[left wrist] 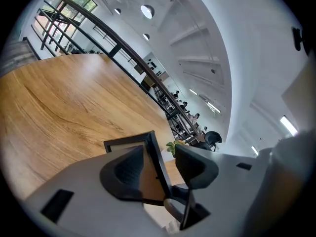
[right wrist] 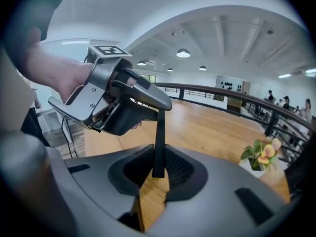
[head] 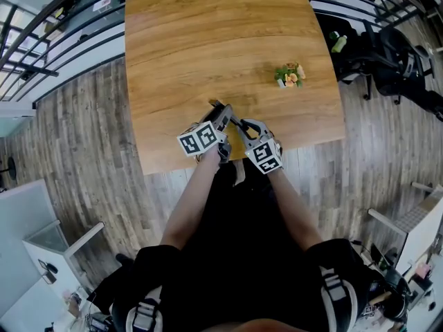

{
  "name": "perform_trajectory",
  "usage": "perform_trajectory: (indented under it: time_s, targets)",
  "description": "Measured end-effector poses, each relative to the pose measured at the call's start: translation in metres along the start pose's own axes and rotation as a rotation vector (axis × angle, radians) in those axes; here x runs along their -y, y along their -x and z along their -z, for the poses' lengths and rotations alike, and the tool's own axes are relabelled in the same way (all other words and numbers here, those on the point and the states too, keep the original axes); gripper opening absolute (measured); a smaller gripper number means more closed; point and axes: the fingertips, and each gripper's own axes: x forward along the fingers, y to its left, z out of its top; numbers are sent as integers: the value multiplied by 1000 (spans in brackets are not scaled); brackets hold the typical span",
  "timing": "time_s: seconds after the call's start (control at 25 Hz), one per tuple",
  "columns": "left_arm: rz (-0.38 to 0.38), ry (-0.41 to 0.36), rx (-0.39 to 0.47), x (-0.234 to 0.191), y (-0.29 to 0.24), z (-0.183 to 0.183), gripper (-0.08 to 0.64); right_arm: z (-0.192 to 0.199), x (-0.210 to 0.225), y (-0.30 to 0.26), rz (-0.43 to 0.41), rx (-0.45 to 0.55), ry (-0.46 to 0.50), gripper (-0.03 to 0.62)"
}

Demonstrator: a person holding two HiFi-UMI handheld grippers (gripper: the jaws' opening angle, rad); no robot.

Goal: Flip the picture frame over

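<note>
The picture frame is a thin black-edged frame held up off the wooden table near its front edge. In the right gripper view its black edge stands upright, and my right gripper is shut on the lower end. In the left gripper view the frame passes between the wide-set jaws of my left gripper. It lies close to the left pad, with a clear gap to the right one. In the head view my left gripper and right gripper sit close together.
A small potted plant stands on the table to the right, also visible as the plant. The table's front edge runs just below the grippers. Black chairs stand off the right side, and a railing runs behind on the left.
</note>
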Motion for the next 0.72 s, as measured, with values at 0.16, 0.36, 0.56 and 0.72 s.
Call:
perform_trajectory:
  time_s: [0.16,0.36,0.56,0.72]
  targets:
    - [-13,32,-21,-3,-4,6,218,0,5,5,62,-9,89,72]
    - [-7,126,-33,-8,-6,11,216,-2,6,10,139,-13,197,71]
    - [-15,172,-21,-13,-7,10,182,-4,2,9,139,-20,244,72]
    - [-10,240,4,-18,-6,10,152,-4,-1,8,126,-19,252,74]
